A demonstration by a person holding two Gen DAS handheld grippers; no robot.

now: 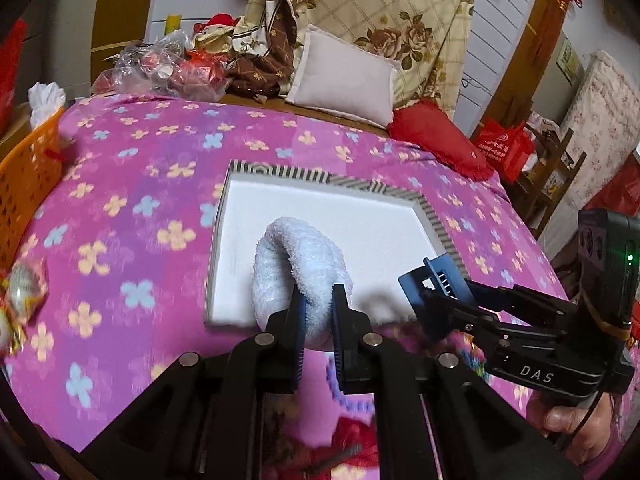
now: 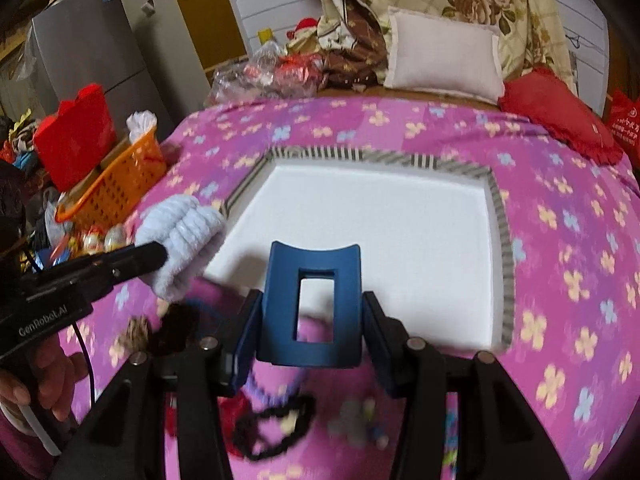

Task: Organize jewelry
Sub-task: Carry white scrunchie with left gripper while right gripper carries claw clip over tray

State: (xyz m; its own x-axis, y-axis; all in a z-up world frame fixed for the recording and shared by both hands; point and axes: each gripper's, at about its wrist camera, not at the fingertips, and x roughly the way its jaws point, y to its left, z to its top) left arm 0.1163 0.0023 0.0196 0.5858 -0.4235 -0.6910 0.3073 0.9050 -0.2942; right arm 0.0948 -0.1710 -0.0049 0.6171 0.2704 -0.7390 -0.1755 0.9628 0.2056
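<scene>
Left tool [image 1: 316, 320] is clamped on a fluffy white scrunchie [image 1: 296, 264] over the white tray's [image 2: 400, 220] near-left edge. Right tool [image 2: 310, 320] grips a blue hair clip [image 2: 310, 264] above the tray's near edge, on the bed [image 1: 140, 200].

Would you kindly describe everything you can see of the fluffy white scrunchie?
The scrunchie is a thick ring of pale, terry-like fabric, white with a faint blue tint. It stands on edge, pinched at its lower part between the fingers of the left gripper. It is held over the near left edge of the white tray, partly above its foam floor. The right wrist view shows it bunched and ribbed.
</scene>
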